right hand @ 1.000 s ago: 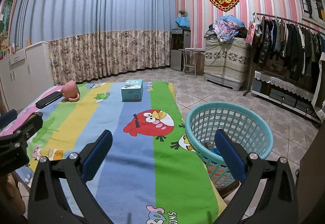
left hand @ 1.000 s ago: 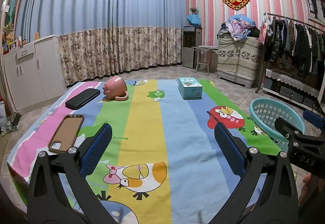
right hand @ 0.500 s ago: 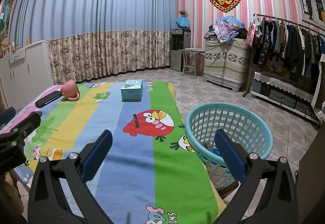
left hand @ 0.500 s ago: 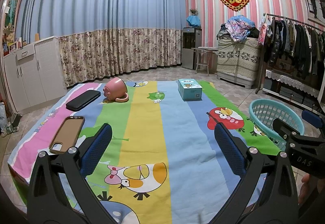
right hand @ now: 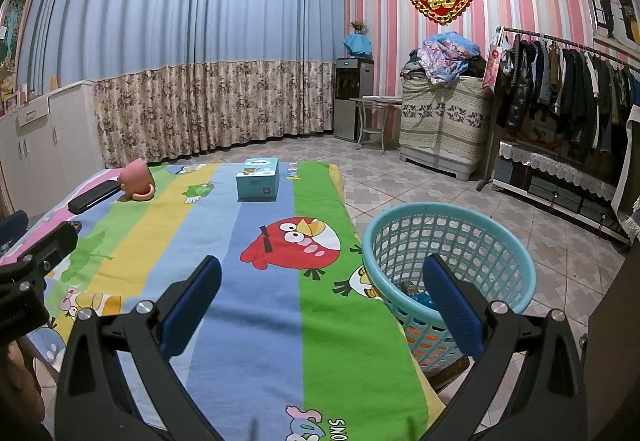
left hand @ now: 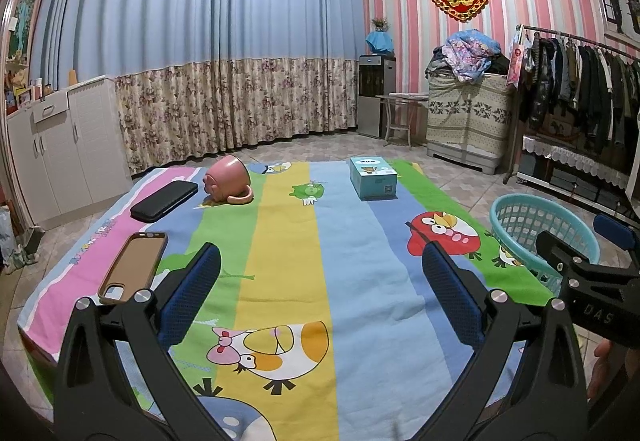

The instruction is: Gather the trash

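Grippers first: left hand-held gripper [left hand: 320, 289] spread wide, nothing between the pads, hovering over the cartoon-bird cloth [left hand: 280, 241] on the surface. Right hand-held gripper [right hand: 320, 301] also spread, empty, beside the teal basket [right hand: 448, 217], which sits just off the cloth's right edge w/ some blue and orange stuff in the bottom, too small to name.

No obvious trash left on the cloth. Nearest candidate, I'd guess, is the teal box [left hand: 373, 177] at the far end: light cardboard, stiff, crushable, so pinch across the narrow sides. Pink mug [left hand: 228, 181] lies tipped, prob. ceramic and heavy. Phone case [left hand: 134, 267] and black case [left hand: 164, 200] left side: flat, slippery.

Writing: "DAS" on the right rig, "SNOS" upside down on the cloth. Box print unreadable.
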Available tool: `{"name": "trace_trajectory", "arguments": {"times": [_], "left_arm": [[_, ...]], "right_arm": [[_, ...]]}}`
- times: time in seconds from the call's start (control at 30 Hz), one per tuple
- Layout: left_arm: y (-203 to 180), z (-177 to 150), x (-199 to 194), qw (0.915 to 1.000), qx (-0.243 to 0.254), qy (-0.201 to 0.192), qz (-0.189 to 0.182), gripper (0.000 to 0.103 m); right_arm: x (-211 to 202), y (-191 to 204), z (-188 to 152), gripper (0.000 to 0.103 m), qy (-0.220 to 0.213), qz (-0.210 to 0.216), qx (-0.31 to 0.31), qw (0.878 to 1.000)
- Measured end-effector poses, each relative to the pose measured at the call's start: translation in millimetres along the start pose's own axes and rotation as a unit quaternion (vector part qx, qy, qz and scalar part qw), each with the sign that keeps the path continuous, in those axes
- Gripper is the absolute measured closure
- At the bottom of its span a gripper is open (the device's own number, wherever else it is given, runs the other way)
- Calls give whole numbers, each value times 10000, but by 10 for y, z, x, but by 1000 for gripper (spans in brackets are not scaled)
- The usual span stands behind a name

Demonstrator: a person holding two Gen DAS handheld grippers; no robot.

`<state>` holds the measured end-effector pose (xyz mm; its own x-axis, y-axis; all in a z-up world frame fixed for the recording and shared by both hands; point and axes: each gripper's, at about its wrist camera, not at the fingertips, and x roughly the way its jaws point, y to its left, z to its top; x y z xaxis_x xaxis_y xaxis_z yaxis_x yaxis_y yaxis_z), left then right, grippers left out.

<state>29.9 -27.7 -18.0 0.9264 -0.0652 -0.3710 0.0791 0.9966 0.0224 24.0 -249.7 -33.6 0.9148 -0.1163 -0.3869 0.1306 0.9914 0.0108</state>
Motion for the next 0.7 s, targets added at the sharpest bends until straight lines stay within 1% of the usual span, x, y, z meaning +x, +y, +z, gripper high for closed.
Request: {"name": "trace_trajectory", "arguments": {"times": [0.7], "left_arm": [[-7,13,-21,10000,39,-24,18,5]], "right_arm": [[5,-11,0,5,0,-1,-9,10000]]}}
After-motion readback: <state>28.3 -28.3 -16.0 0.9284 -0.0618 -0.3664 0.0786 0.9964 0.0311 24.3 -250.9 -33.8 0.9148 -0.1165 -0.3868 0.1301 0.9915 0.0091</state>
